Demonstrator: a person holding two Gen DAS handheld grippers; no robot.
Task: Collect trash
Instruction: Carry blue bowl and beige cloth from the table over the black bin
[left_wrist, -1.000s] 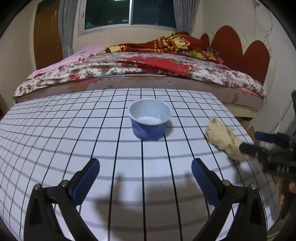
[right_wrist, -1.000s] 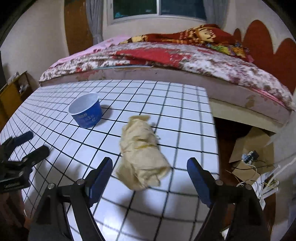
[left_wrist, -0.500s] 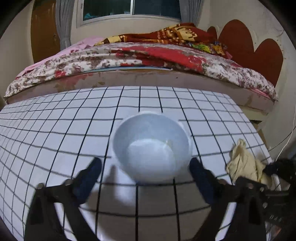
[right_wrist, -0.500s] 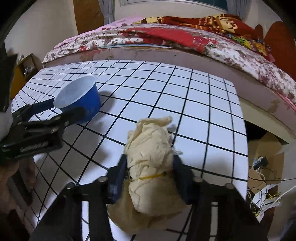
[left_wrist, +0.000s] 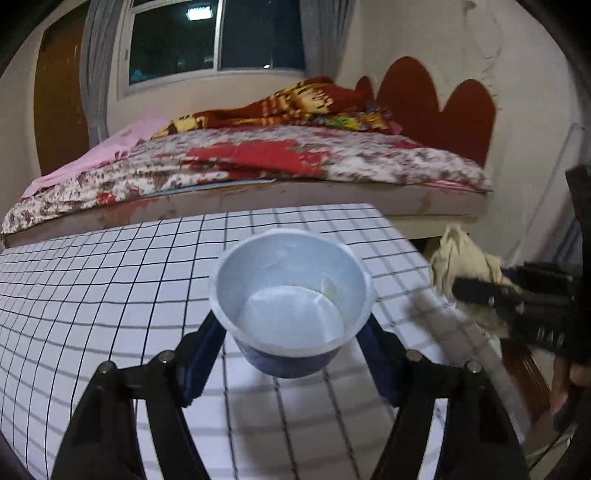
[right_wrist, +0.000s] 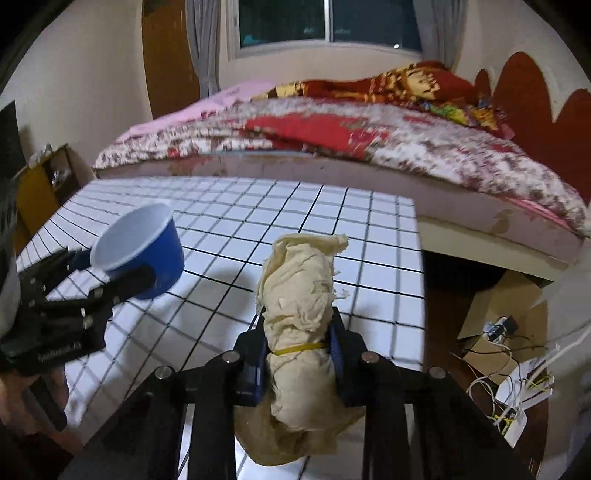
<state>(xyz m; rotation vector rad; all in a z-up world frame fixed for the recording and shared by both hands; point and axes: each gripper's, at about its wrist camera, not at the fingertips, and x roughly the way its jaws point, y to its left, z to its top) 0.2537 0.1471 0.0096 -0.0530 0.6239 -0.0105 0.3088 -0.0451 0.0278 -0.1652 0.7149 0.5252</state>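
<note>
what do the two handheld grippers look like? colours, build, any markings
Both match. The left gripper has black angular linkage arms with silver round pivot bolts and blue pads on its fingers. The right gripper has the same black frame, silver bolts and blue pads. Seen from the right wrist view, the left unit's black body carries small pale lettering, too blurred to read. No cables visible on either.
</note>
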